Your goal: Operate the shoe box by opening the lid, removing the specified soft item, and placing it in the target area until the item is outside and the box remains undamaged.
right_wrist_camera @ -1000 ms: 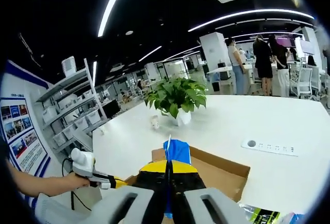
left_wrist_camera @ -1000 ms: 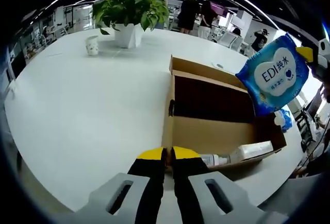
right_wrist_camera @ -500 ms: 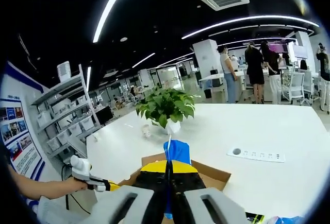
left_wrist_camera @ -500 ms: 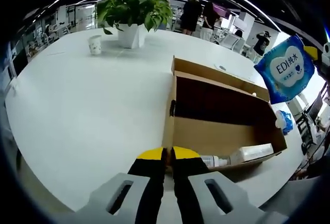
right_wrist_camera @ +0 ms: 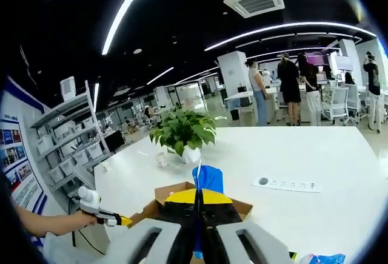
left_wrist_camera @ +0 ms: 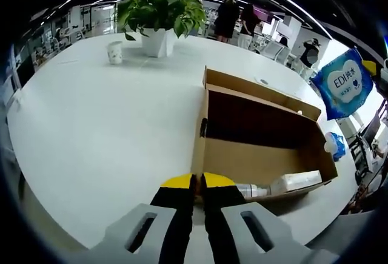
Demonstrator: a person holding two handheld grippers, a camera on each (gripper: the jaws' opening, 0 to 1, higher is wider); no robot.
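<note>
The open cardboard shoe box (left_wrist_camera: 260,152) lies on the white table (left_wrist_camera: 97,130). My left gripper (left_wrist_camera: 197,182) is shut on the box's near corner edge. A blue soft pack of wipes (left_wrist_camera: 342,82) hangs in the air to the right of the box and well above it. In the right gripper view the pack (right_wrist_camera: 208,178) is edge-on, and my right gripper (right_wrist_camera: 198,194) is shut on it. Below it lie the box (right_wrist_camera: 170,192) and the left gripper (right_wrist_camera: 124,220), held by a hand. A white tube (left_wrist_camera: 297,181) and a clear bottle (left_wrist_camera: 251,188) lie inside the box.
A potted plant (left_wrist_camera: 159,15) and a paper cup (left_wrist_camera: 114,51) stand at the table's far side. A small blue packet (left_wrist_camera: 335,142) lies on the table right of the box. A power strip (right_wrist_camera: 285,185) is set in the tabletop. People stand in the background.
The right gripper has carried the wipes pack up and away to the right of the box. The left gripper and the box have stayed put.
</note>
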